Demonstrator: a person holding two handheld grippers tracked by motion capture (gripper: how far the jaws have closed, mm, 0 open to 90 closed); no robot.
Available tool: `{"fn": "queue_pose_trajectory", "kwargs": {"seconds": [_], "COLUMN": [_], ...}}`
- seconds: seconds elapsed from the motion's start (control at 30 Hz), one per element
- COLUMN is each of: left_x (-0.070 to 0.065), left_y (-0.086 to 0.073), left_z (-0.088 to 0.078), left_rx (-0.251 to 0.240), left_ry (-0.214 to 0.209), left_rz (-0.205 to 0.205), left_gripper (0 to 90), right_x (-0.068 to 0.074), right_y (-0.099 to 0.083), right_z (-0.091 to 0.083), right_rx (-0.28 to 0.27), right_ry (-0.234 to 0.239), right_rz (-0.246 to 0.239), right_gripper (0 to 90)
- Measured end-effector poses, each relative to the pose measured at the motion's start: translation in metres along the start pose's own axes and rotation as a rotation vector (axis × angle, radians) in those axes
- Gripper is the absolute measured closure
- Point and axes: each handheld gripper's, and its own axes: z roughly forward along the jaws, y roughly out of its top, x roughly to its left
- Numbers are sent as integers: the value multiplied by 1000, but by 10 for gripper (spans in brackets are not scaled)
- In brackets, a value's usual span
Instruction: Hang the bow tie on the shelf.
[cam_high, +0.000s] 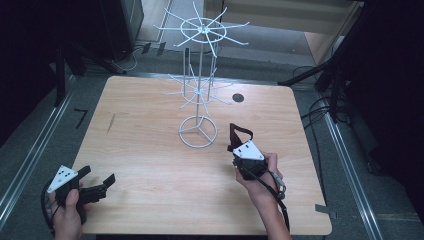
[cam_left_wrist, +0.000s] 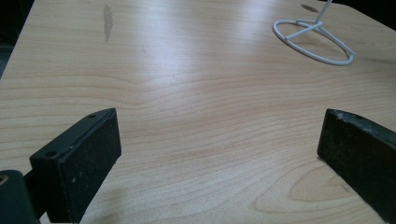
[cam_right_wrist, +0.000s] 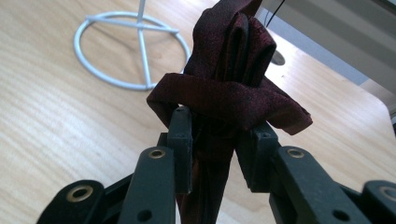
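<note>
right claw (cam_right_wrist: 219, 144): pinching folded maroon fabric tie (cam_right_wrist: 233, 70) | left claw (cam_left_wrist: 219, 154): spread over woodgrain table (cam_left_wrist: 187, 93)

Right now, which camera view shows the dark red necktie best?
The right gripper view: the dark red necktie is close up, folded and clamped between the right gripper jaws. The high view shows it small, beside the white wire rack.

A white wire display stand (cam_high: 199, 95) with two tiers of spokes stands on the light wooden table (cam_high: 150, 165), near its round grommet hole (cam_high: 238, 98).
</note>
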Motion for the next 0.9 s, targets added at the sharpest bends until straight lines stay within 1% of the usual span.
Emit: {"fn": "queue_pose_trajectory", "kwargs": {"seconds": [0.27,0.6,0.9], "left_x": [0,0,0], "left_y": [0,0,0], "left_z": [0,0,0], "left_rx": [-1,-2,-1], "left_ry": [0,0,-1], "left_rz": [1,0,3], "left_gripper": [2,2,2], "right_x": [-12,-23,-28], "right_y": [15,28,39], "right_z": [-3,-8,-12], "right_rx": [-21,-45,-65], "right_ry": [-21,-36,-49], "right_rz": [24,52,65], "right_gripper": [703,703,703]}}
